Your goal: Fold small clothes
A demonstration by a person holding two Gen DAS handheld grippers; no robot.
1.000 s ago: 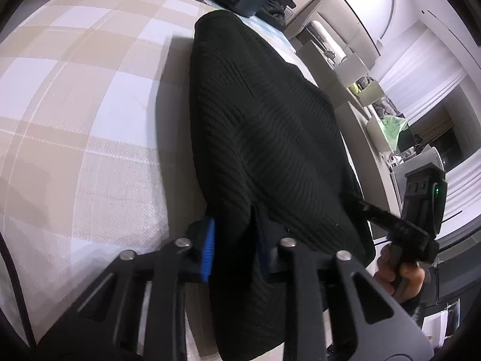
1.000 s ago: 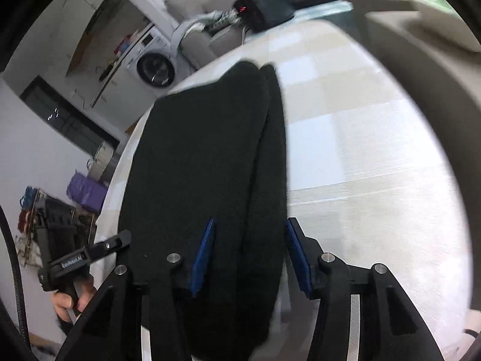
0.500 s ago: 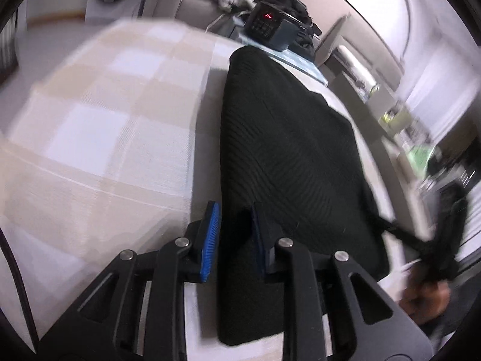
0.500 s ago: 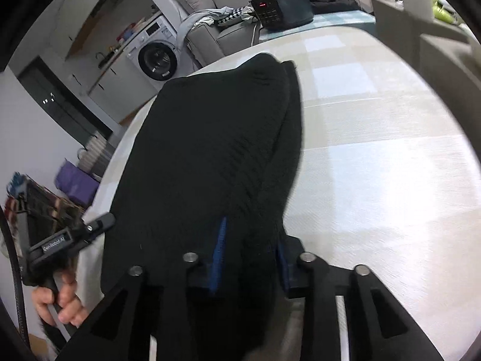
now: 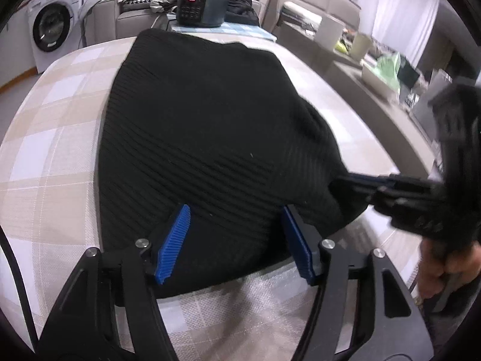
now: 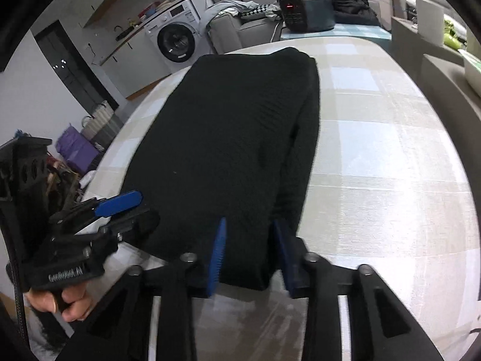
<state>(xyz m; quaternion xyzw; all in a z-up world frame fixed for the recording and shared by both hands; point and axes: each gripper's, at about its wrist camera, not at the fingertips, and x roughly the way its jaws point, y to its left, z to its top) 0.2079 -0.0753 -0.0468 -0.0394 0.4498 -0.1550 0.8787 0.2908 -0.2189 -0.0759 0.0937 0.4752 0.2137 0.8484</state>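
A black ribbed knit garment lies folded on the checked beige and white tablecloth; it also shows in the right wrist view. My left gripper is open, its blue pads spread over the garment's near edge. It also shows at the left of the right wrist view. My right gripper has its blue pads close on either side of the garment's near right corner. It shows blurred in the left wrist view at the garment's right edge.
A black cooker with a red display stands at the table's far end, also in the right wrist view. A washing machine and a sofa with clothes are behind. Boxes and green bags sit to the right.
My left gripper has let go of the garment's edge and opened wide. The garment now lies flatter on the table. My right gripper stays closed on the right corner.
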